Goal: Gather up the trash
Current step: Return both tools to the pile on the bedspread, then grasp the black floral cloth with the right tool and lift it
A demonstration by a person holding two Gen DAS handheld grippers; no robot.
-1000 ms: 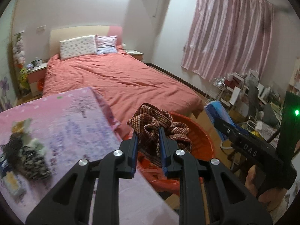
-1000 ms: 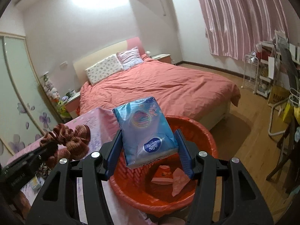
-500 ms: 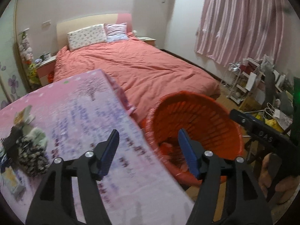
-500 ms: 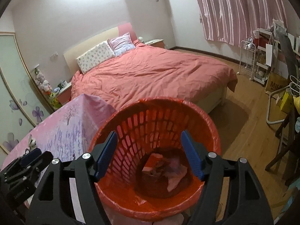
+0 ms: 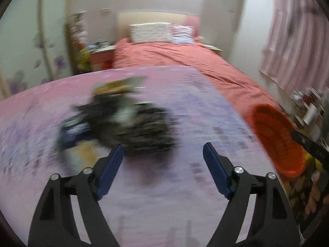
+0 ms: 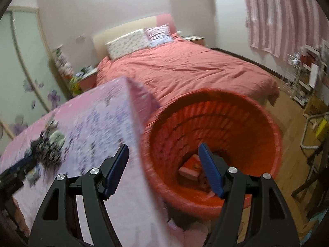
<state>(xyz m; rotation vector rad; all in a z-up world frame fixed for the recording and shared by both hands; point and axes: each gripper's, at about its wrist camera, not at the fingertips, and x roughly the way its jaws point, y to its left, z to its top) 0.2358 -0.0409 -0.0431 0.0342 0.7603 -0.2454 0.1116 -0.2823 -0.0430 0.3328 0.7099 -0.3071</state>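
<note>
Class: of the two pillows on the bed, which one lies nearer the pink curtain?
The smaller striped pillow; the larger floral pillow lies on the wardrobe side.

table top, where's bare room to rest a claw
Bare tablecloth lies between the trash pile and the edge by the orange basket, and in the near strip under the left claw. Crowded at the pile, left of centre.

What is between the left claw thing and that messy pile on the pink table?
Nothing visible. The left gripper is open and empty, and the blurred pile of trash lies on the pink tablecloth just ahead of its fingers. The orange basket stands off the table's right edge.
</note>
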